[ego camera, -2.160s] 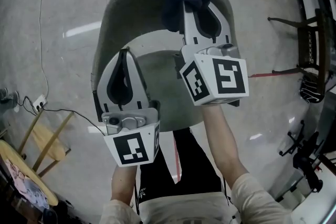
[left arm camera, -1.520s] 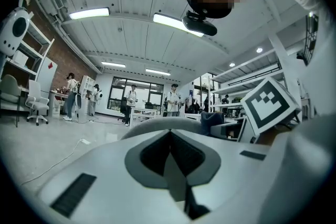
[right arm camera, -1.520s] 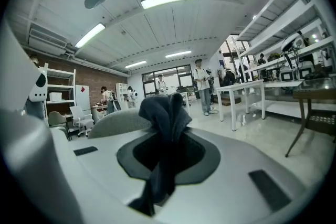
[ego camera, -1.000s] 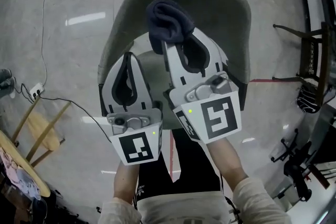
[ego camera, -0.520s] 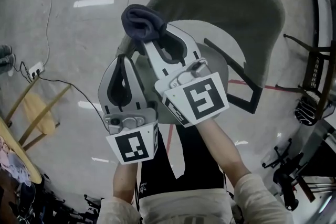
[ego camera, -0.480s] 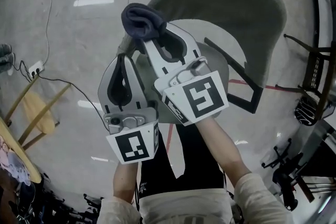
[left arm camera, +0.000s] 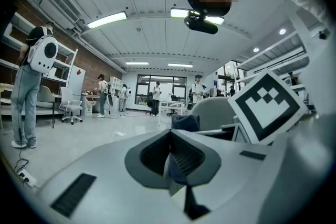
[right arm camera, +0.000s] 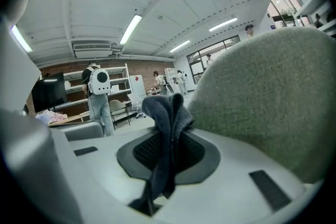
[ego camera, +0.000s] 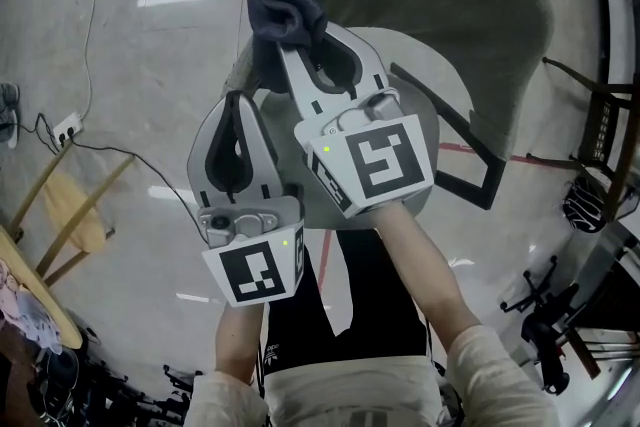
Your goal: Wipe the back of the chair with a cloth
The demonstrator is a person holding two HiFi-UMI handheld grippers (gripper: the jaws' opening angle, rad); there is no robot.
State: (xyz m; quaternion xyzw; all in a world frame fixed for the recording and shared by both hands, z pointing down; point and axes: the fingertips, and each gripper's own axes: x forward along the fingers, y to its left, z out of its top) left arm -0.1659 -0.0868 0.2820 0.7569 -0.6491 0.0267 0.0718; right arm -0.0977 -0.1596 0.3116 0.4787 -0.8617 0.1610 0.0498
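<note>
1. Clutter rings the spot: a white cable (ego camera: 92, 35) snakes over the glossy grey floor (ego camera: 150, 65) to a power strip (ego camera: 66, 127). A wooden stool (ego camera: 80, 215) stands at left and a dark wooden frame (ego camera: 600, 135) at right.
2. The chair (ego camera: 470, 5) is dead ahead, and the right gripper's marker cube covers part of its seat in the head view.
3. Both forearms reach forward. The right gripper (ego camera: 290, 50) is farther out and angled up and left, while the left gripper (ego camera: 235, 100) sits lower, just beside it.
4. The right jaws pinch the cloth (ego camera: 283, 10). It bunches above the tips, a tail hanging down between the pads, right by the left edge of the chair back. Whether it touches the back, I cannot tell.
5. The left jaws are pressed together at the tips, with nothing gripped.
6. The chair is a curved shell in grey-green felt-like fabric. The cloth is dark, soft and knit-looking. Both grippers are smooth white plastic with ribbed dark pads.
</note>
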